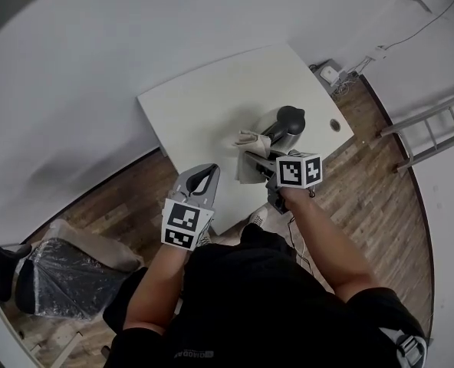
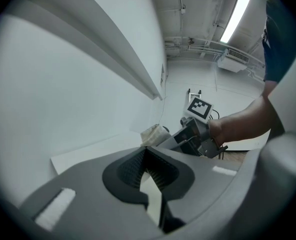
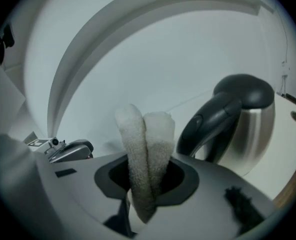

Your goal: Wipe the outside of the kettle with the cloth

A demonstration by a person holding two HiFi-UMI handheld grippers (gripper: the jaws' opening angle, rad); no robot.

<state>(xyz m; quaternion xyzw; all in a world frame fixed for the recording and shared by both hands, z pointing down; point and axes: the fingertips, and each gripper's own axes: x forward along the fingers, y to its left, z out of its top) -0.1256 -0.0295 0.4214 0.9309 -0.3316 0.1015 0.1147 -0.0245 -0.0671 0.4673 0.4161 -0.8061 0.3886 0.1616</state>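
A steel kettle [image 1: 288, 121] with a black lid and handle stands near the right edge of the white table [image 1: 212, 98]. In the right gripper view the kettle [image 3: 248, 129] sits just right of the jaws, and I cannot tell if anything touches it. My right gripper [image 1: 256, 156] is shut on a beige cloth [image 1: 250, 139]. The folded cloth [image 3: 145, 134] stands up between the jaws of the right gripper [image 3: 146, 179]. My left gripper [image 1: 209, 169] hovers over the table's front edge, left of the kettle. In its own view the left gripper [image 2: 147, 151] is shut on nothing, and the cloth [image 2: 155, 133] lies beyond it.
A ladder [image 1: 434, 125] leans at the right over the wooden floor. A plastic-wrapped chair [image 1: 66, 271] stands at lower left. Cables and a socket [image 1: 330, 73] lie behind the table's far right corner. A round cable hole [image 1: 335, 125] is near the kettle.
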